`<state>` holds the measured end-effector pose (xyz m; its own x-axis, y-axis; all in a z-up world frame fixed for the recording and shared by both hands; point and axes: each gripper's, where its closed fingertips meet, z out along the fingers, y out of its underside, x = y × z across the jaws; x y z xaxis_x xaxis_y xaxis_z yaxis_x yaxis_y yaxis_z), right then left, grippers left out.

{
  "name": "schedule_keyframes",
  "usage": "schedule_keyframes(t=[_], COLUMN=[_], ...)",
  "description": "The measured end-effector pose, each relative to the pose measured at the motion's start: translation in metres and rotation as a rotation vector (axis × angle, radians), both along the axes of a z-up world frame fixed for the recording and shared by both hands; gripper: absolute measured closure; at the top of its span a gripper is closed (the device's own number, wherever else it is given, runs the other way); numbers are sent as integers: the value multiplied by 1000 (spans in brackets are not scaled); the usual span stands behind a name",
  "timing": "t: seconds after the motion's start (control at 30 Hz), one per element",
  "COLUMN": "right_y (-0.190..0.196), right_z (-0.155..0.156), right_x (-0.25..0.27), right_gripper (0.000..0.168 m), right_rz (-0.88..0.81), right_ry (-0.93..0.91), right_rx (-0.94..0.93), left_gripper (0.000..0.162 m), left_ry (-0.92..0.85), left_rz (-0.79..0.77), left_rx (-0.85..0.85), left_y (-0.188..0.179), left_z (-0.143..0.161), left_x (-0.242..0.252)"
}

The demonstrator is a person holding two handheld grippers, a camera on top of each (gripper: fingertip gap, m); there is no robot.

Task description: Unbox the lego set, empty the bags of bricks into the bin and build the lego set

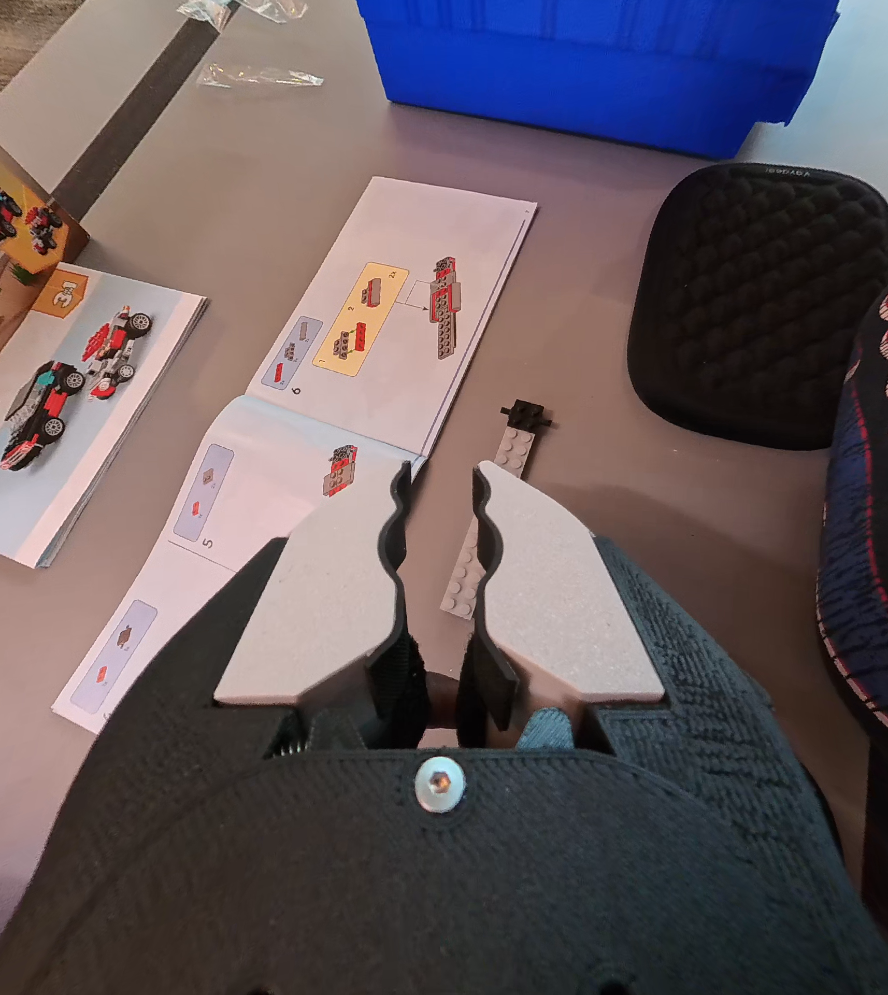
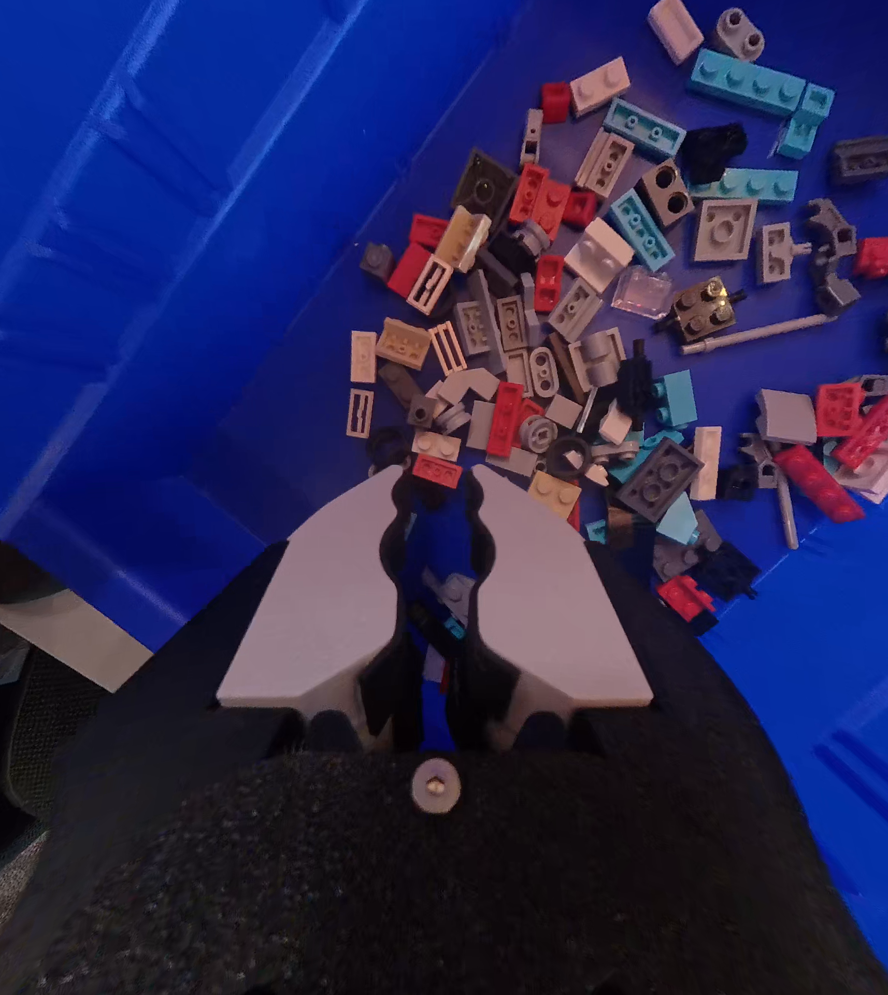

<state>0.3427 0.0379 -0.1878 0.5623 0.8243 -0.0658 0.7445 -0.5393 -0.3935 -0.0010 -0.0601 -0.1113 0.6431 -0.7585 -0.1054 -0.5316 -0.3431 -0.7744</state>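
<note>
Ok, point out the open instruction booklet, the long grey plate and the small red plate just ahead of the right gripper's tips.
open instruction booklet (image 1: 420, 280): left wrist view, on its upper page.
long grey plate (image 1: 517, 447): left wrist view, on its studded far end.
small red plate (image 2: 436, 471): right wrist view, on its underside.

Both tools look alike: the left gripper (image 1: 439, 471) and right gripper (image 2: 434, 474) have pale grey fingers with wavy black inner pads on coarse black printed bodies. Each carries one silver screw at the centre.
</note>
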Motion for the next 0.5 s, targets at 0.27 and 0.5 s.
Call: schedule_keyframes(t=[0.27,0.5], right_y=[10,-23], right_z=[34,197], right_x=[-14,-137], right_gripper=[151,152], right_rz=[-40,27], right_ry=[174,1227], right_rx=[104,31], left_gripper=[140,131], left_ry=[-44,-472], left_rz=[45,184], left_rx=[63,497], left_y=[2,24], left_z=[9,87], left_x=[-3,12])
